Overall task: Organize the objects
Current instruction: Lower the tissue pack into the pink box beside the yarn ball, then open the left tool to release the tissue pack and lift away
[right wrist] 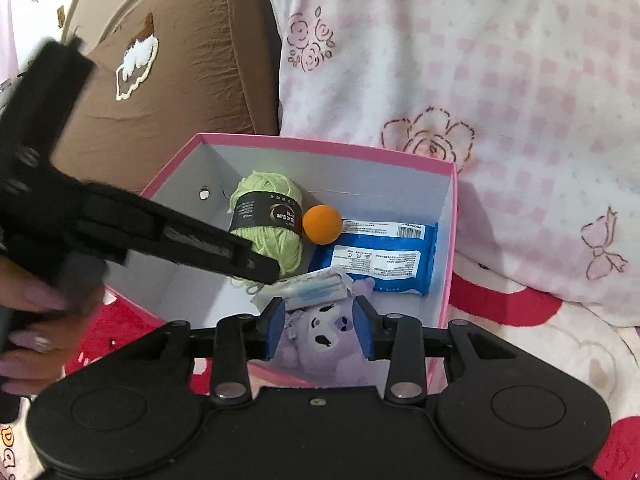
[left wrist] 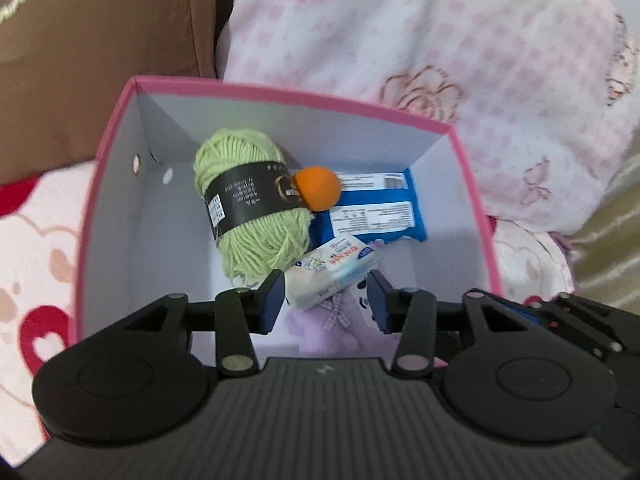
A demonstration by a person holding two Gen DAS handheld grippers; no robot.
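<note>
Pink-rimmed and white inside, the box sits on bedding just ahead of and below both grippers, and it already holds what looks like the whole lot. Against the far wall lies the green yarn ball, with the blue wipes pack to its right and the orange ball between them, touching the yarn. Nearer, right under the left gripper, a small tissue packet rests on the purple plush bear, which lies beneath the right gripper. Both grippers stand apart with nothing pressed between the pads; whether the right pads brush the bear I cannot quite tell from this angle. The step looks like the release after dropping things in, so sorting seems nearly finished. Next, I judge, both hands should lift clear of the rim without snagging packet or bear.
</note>
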